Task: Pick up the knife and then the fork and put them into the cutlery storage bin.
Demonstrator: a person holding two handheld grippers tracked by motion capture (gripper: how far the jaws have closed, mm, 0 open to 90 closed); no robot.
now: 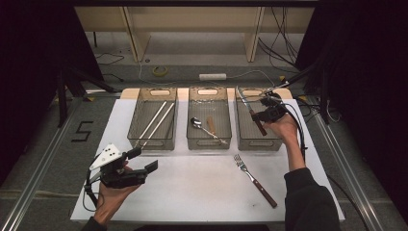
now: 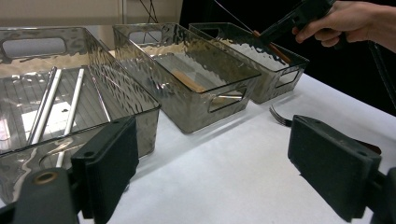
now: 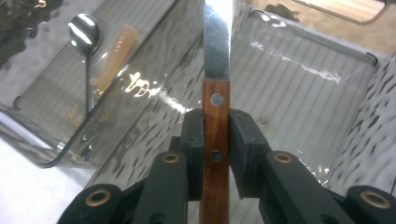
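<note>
Firmly between black tongs (image 3: 216, 140), wood-handled knife (image 3: 216, 93) (riveted, steel-bladed)

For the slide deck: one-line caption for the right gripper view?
Right gripper clamps a wooden-handled knife above the clear bin.

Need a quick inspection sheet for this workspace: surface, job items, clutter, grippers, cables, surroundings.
Surface: white table cover, flat, on a pale board.
Job's things: knife with wooden handle, clamped and held over the right bin, blade pointing away. Fork lies loose on the cover in front of the bins. Middle bin holds a spoon and a wooden piece; left bin holds two pale sticks.
Clutter: nothing seen on the cover.
Grippers: right gripper shut on the knife handle; left gripper open, holding nothing, above the cover.
Cables: one trails from each gripper; more on the floor behind.
Surroundings: tape roll, white bar, wooden frame legs, a "5" marked on the floor.
</note>
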